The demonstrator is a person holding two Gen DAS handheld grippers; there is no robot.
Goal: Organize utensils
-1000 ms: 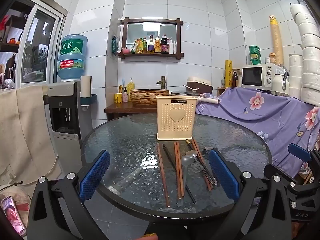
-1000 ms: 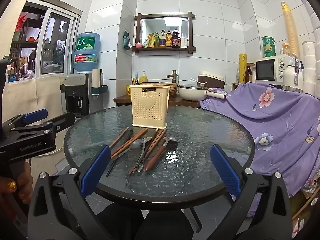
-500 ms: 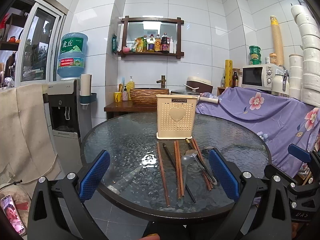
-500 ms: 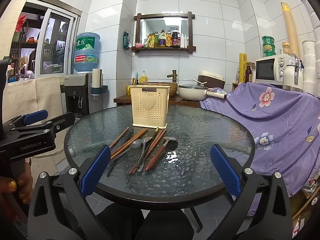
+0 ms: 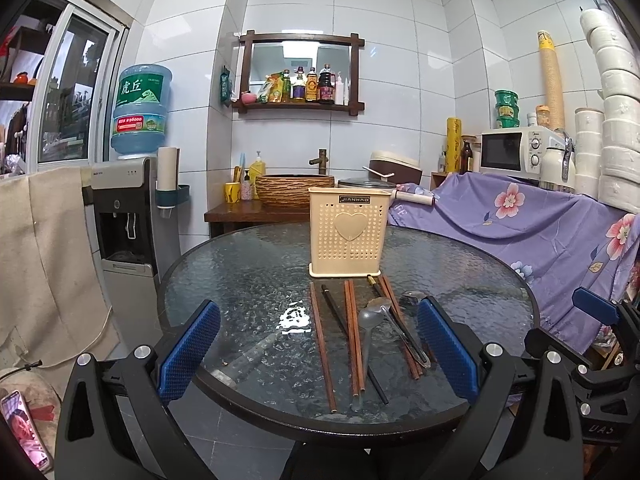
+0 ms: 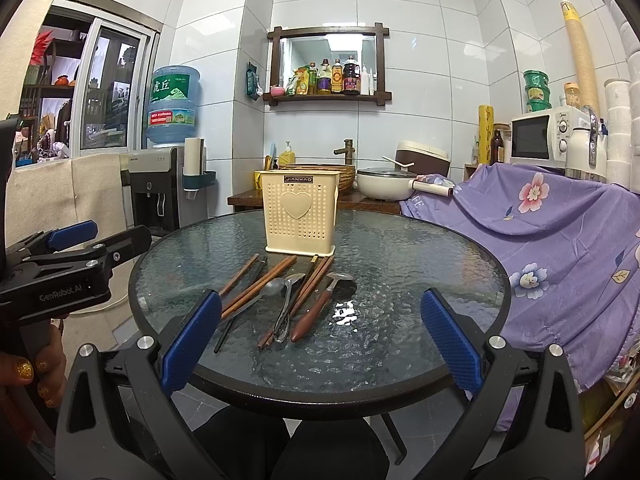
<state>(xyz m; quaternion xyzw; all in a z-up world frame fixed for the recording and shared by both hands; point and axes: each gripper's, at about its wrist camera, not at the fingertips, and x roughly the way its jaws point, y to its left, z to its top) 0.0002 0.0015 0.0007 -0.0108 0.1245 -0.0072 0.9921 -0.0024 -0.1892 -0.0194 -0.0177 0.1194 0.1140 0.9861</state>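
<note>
— Round glass table (image 5: pixel 248 280) in a tiled kitchen; anything sorted yet?
— Nothing, I judge. Chopsticks (image 5: pixel 353 336) and spoons (image 5: pixel 370 318) lie loose ahead between the left gripper (image 5: pixel 318 350)'s wide jaws, the cream perforated holder (image 5: pixel 347 234) upright beyond. Right gripper (image 6: pixel 320 342) is equally wide and holds nothing.

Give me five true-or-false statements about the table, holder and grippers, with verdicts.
1. The holder stands upright on the table. True.
2. The chopsticks are in the holder. False: they lie on the glass in front of it.
3. The left gripper grips a spoon. False: it is open and empty.
4. The right gripper is open. True.
5. A wooden-handled utensil lies rightmost in the right wrist view. True.
</note>
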